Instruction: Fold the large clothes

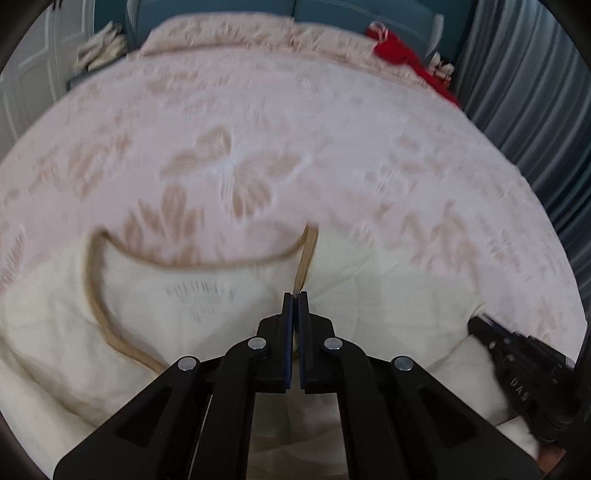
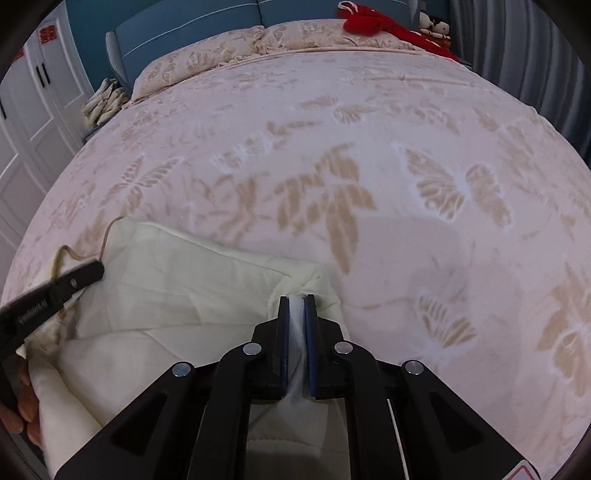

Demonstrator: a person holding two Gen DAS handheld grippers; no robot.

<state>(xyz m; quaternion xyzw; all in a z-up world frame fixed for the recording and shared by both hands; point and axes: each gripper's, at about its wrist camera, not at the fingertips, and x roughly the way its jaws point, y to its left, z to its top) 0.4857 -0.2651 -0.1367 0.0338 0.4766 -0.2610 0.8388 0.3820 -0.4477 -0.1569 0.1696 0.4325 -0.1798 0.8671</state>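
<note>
A cream garment (image 1: pixel 192 291) with tan trim along its neckline (image 1: pixel 96 295) lies at the near edge of a bed. My left gripper (image 1: pixel 295 295) is shut on the tan trim of the garment. My right gripper (image 2: pixel 296 299) is shut on a bunched cream corner of the same garment (image 2: pixel 184 280). The right gripper shows at the lower right of the left wrist view (image 1: pixel 517 354). The left gripper shows at the left of the right wrist view (image 2: pixel 55 288). The left wrist view is motion-blurred.
The bed has a pink bedspread (image 2: pixel 369 155) with tan leaf and butterfly patterns. Pillows (image 2: pixel 229 48) and a red cloth (image 2: pixel 380 22) lie at the blue headboard. Grey curtains (image 2: pixel 535 55) hang right, white wardrobe doors (image 2: pixel 33 110) stand left.
</note>
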